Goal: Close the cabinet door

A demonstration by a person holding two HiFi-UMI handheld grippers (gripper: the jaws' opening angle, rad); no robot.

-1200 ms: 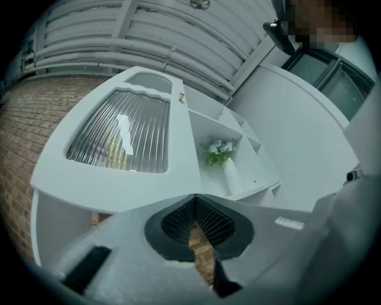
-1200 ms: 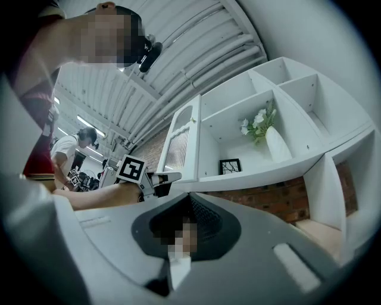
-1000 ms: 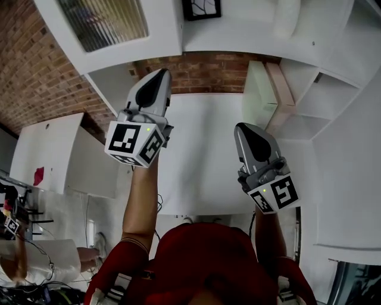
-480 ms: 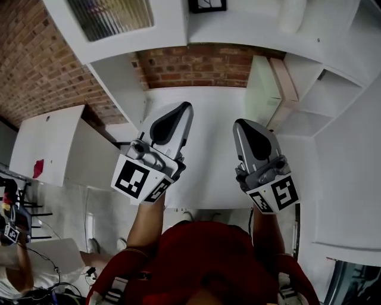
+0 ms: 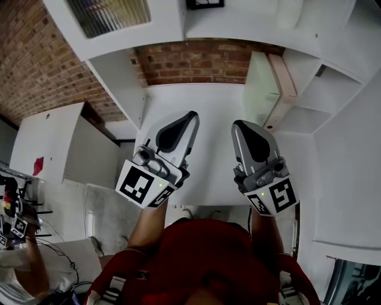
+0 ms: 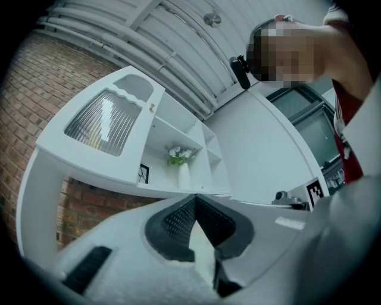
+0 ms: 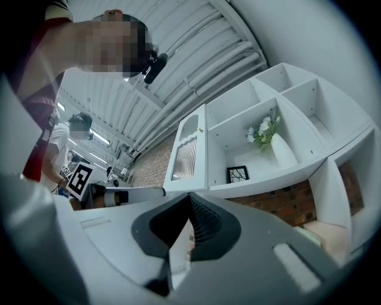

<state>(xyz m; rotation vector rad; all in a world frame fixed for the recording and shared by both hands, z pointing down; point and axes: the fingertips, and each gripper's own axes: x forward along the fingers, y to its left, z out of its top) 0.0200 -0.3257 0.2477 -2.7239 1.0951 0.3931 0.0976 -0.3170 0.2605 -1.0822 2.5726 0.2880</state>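
**Desk:** Item one, the cabinet door. Location?

**Operator:** Cabinet door (image 5: 110, 18): white frame, ribbed glass pane. It sat at the top left of my head view, above and to the left of both grippers and well apart from them. In the right gripper view its long axis stood upright. A small knob (image 6: 152, 107) was on the edge beside the open shelves (image 7: 262, 181). Its face looked level with the shelf fronts, so I judged it shut or very nearly. I couldn't rule out a thin gap.

**Desk:** Item two, the tools?

**Operator:** Left gripper (image 5: 189, 119): fingers pressed together, nothing between them. Right gripper (image 5: 243, 128): the same, pads meeting at the tips, empty. Both hung side by side over the white worktop (image 5: 208, 101), noses tilted up toward the cabinet.

**Desk:** Which was nearer the door?

**Operator:** The left. The door lay up and leftward of its tips, while the right would have had to cross over. If a last push was needed, I reckoned the left should rise and press on the frame at the knob edge, not on the glass.

**Desk:** Other stock?

**Operator:** Vase of white flowers (image 7: 281, 153) and picture frame (image 7: 238, 174), both on the shelf beside the door. Brick wall (image 5: 36, 59) behind.
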